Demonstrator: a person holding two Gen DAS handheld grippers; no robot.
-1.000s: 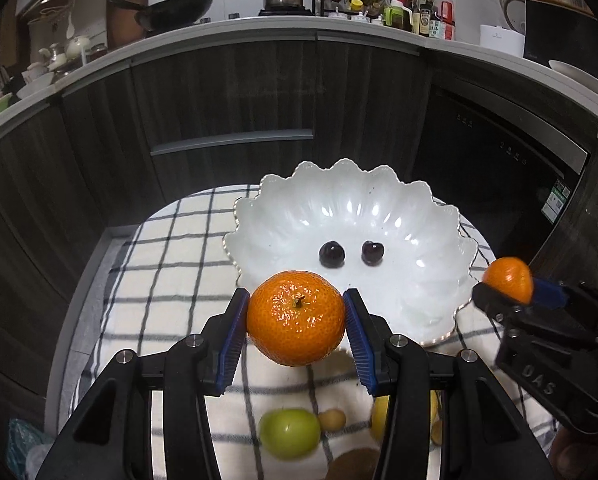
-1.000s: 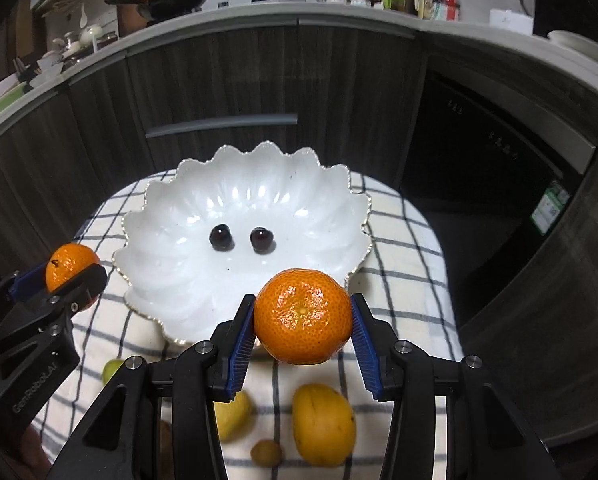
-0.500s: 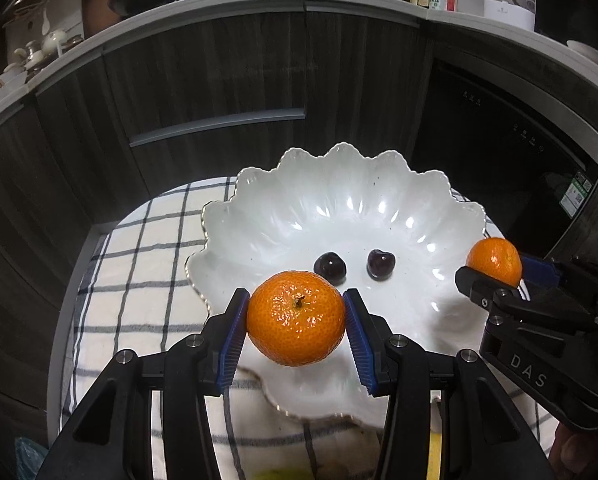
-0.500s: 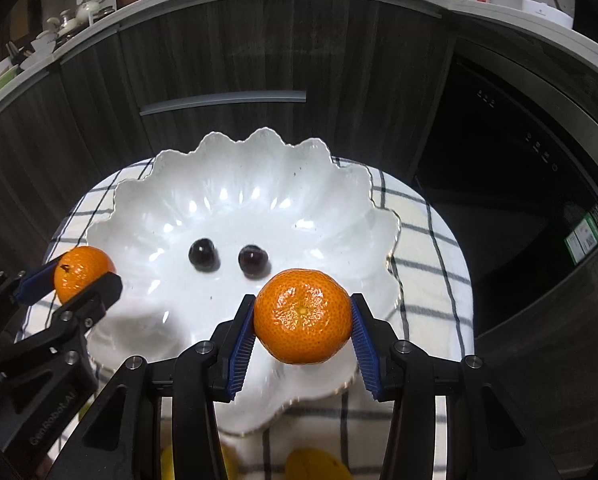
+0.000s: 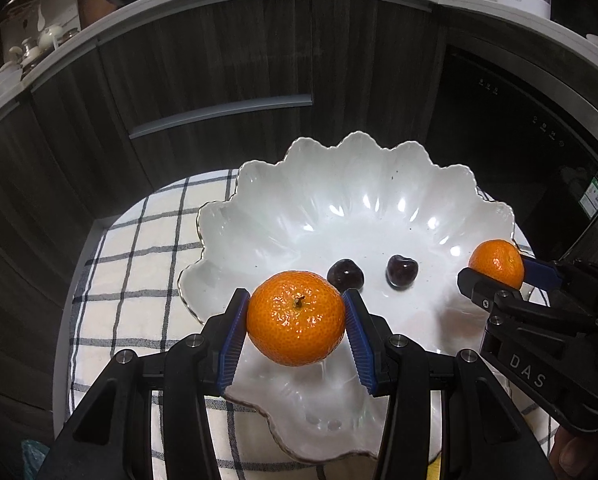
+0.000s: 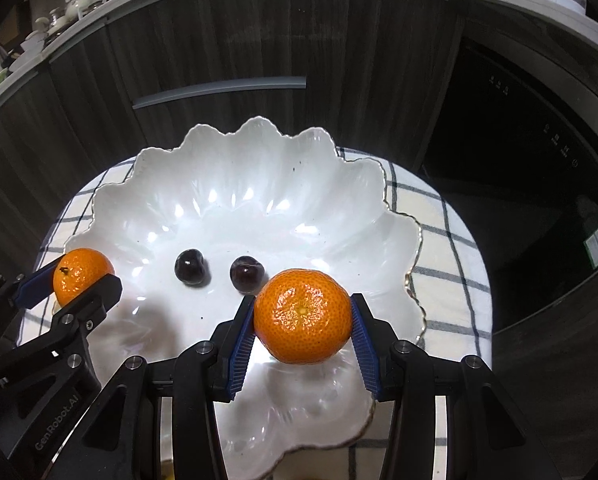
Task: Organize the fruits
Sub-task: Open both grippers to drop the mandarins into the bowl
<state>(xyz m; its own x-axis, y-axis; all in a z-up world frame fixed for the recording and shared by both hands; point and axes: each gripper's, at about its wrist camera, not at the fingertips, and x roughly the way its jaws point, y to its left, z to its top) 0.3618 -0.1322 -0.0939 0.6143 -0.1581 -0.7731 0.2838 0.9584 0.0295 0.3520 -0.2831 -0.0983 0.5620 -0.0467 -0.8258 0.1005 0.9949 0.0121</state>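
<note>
Orange mandarins ride in both tools above a white scalloped bowl (image 5: 379,184) on a checked cloth (image 5: 139,248). The left gripper (image 5: 295,318) pinches one mandarin (image 5: 295,316) between its blue pads over the bowl's near left side; the right gripper (image 6: 303,320) clamps a second mandarin (image 6: 303,314) over the near right side. Two dark cherries (image 6: 191,268) already lie on the bowl's floor, just beyond both fruits. The step in hand appears to be the delivery: next, each tool likely needs to sink lower and spread its pads so the fruit settles without rolling. The wavy rim sits close under both tools, while bare bowl floor lies open on either side of the cherries; dark cabinet fronts (image 5: 219,60) stand well behind.
</note>
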